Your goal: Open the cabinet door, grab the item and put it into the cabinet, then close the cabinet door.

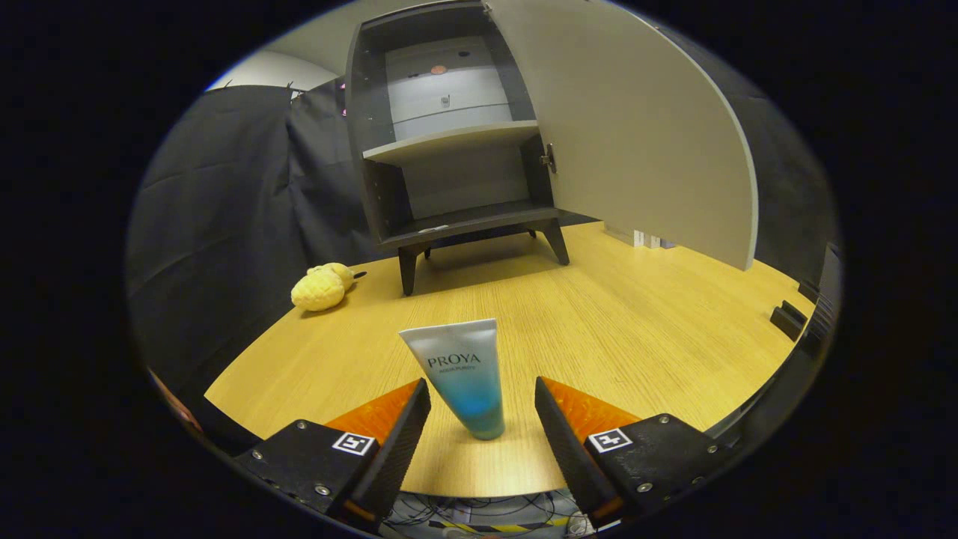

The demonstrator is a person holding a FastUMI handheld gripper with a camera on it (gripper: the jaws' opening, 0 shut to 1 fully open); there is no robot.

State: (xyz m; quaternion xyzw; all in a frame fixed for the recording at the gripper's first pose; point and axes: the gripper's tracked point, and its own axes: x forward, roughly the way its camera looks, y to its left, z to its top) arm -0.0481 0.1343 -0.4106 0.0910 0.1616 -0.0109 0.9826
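Tube between my parted fingers, cabinet open at the far side.

I can't make out the small bits on the cabinet's (pixel 449 142) top shelf, and its door (pixel 636 127), swung right, is cut off at the top. My gripper (pixel 483 408) is wide apart, touching nothing; the tube (pixel 464 374) stands cap-down on the table (pixel 636 322) between the fingers. A yellow toy (pixel 322 288) lies far left.

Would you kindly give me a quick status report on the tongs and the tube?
Tongs open, astride standing blue-white plastic tube, not gripping. Dark wooden cabinet beyond, grey door swung open. Yellow plush toy off to the side, path clear.
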